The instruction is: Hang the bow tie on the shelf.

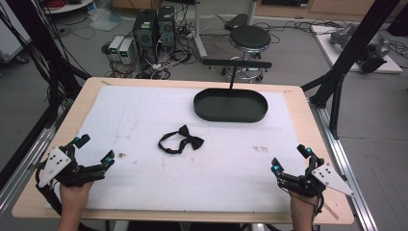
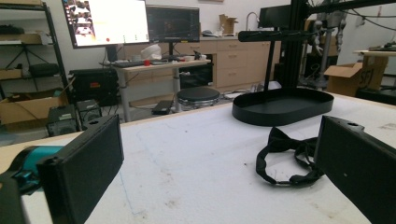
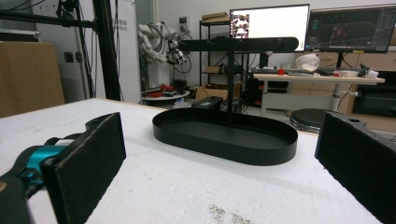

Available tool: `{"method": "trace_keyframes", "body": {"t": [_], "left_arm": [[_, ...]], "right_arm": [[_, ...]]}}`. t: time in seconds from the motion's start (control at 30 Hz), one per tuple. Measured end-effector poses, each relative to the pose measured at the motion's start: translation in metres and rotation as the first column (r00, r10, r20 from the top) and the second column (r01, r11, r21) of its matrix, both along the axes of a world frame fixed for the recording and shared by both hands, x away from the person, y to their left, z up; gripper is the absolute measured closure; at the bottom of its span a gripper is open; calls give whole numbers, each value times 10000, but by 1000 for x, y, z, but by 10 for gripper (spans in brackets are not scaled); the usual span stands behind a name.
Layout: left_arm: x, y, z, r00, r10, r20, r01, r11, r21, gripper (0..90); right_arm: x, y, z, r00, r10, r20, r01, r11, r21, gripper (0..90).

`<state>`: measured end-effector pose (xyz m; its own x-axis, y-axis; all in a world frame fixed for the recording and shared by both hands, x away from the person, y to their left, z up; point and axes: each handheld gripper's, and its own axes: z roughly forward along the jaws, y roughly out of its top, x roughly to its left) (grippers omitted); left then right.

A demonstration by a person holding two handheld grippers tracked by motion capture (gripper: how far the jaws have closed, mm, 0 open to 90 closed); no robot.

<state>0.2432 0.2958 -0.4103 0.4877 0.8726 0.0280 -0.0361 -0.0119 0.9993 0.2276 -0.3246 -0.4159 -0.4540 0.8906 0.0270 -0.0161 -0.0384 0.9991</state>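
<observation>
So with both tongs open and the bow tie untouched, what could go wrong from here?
The bow tie is limp with a looped strap; a pinch on the strap alone might let it dangle and snag. The oval black tray has an upright stand with a crossbar that a hand could knock. The left tongs and right tongs both start far off.
</observation>
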Motion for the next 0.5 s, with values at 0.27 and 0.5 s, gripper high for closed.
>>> {"method": "trace_keyframes", "body": {"t": [0.27, 0.5], "left_arm": [[2, -2, 1, 9999, 100, -79, -101, 9999, -97, 20], [8, -14, 7, 9992, 1, -412, 2, 10000, 79, 20]], "right_arm": [[-1, 0, 0, 10000, 10, -27, -10, 10000, 47, 8], [-2, 1, 1, 10000, 64, -7, -64, 10000, 6, 8]]}}
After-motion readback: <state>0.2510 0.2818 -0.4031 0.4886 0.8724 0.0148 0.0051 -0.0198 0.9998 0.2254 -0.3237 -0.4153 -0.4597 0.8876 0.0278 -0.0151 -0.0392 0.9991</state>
